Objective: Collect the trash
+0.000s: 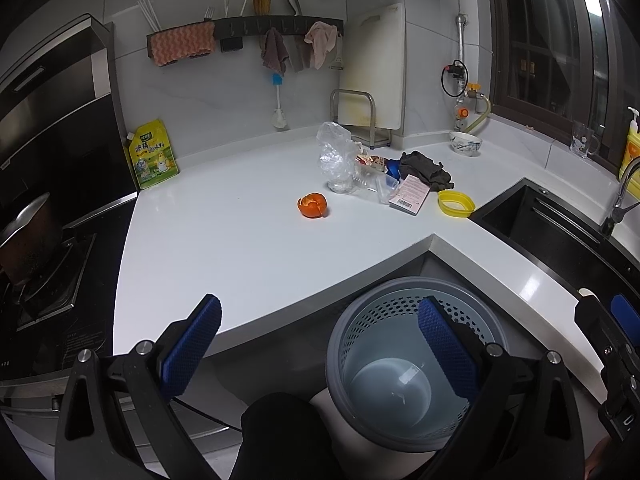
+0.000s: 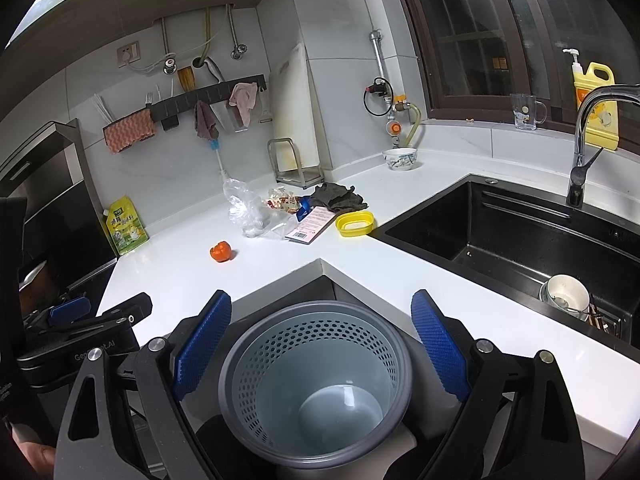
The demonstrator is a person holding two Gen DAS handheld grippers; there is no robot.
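A: Trash is all on the bench, I think. The orange peel lies alone near the middle. Behind it, to the right, there is a small heap: a crumpled clear bag, a snack wrapper and a pink card with a barcode.

B: And the bin?

A: It stands on the floor below the inner corner of the bench. Its bottom looks bare, so I judge that nothing is collected yet and every piece is left to do.

B: What about the tools?

A: The left tool is wide open and holds nothing. The right tool is the same, wide open and with nothing between its pads, and it hangs just above the bin.

B: Do the two views differ?

A: Yes. The right wrist view shows the whole dark sink, with a white cup in its near corner, and the tap. The left wrist view shows only a part of the sink, but it shows a pot on the stove at far left.
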